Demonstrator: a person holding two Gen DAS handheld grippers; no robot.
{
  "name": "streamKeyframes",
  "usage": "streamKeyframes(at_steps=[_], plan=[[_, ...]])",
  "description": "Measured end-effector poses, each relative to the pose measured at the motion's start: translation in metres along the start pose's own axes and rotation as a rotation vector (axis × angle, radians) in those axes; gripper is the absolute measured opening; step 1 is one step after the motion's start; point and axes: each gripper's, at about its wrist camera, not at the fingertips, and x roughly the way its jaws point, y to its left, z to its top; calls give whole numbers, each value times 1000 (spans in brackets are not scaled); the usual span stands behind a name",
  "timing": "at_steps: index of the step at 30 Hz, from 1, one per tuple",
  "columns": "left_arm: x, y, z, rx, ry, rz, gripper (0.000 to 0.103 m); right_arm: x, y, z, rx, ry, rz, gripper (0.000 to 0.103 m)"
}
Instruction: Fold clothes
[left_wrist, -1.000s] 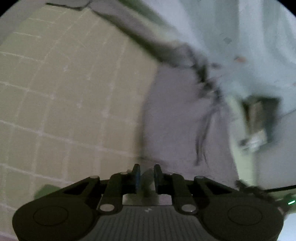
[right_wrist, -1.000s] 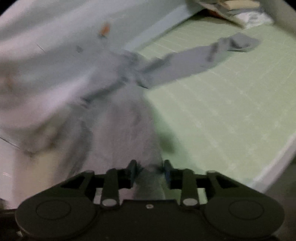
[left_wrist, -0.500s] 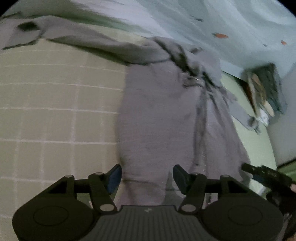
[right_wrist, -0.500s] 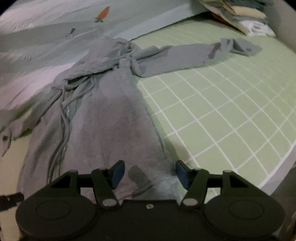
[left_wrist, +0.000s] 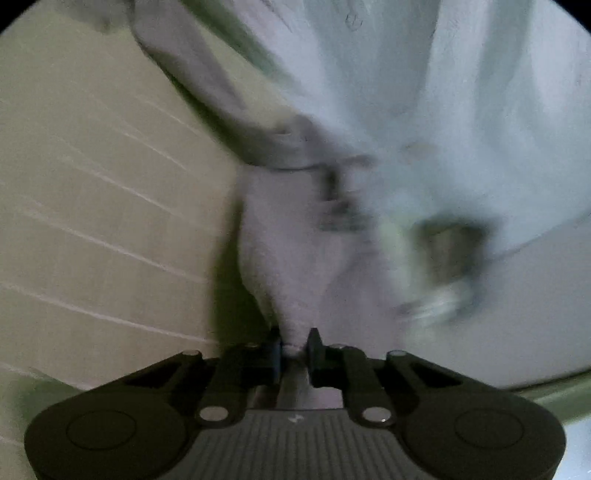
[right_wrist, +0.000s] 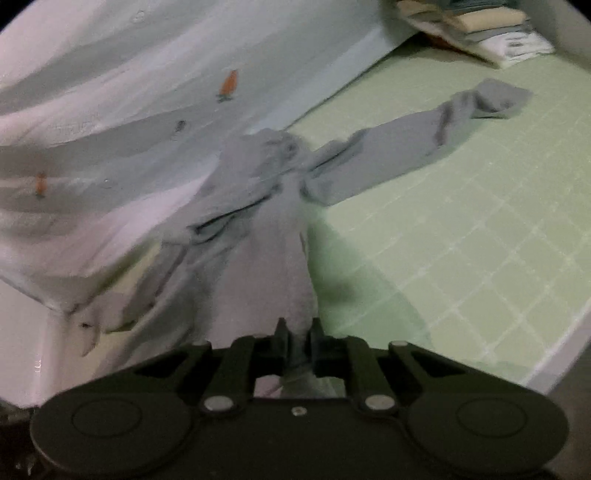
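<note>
Where motion blur smears the left wrist view, detail beyond the left gripper (left_wrist: 295, 345) is unreadable; both it and the right gripper (right_wrist: 298, 341) pinch the grey garment (right_wrist: 266, 221), spread ahead on green checked bedding (right_wrist: 461, 229). No legible writing.

left view's grey garment (left_wrist: 295, 251) motion-blurred; folded pile (right_wrist: 480, 33) cut off by the top edge
</note>
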Motion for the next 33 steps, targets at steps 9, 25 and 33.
streamKeyframes(at_steps=[9,25,33], plan=[[24,-35,4,234,-54,320,81,29,1,-7,-56,49,-156,62],[153,-178,22,392,-29,403,88,25,-110,49,-33,-88,-305,97],[219,-260,-4,411,-37,425,88,31,-191,101,-27,-64,-288,98]])
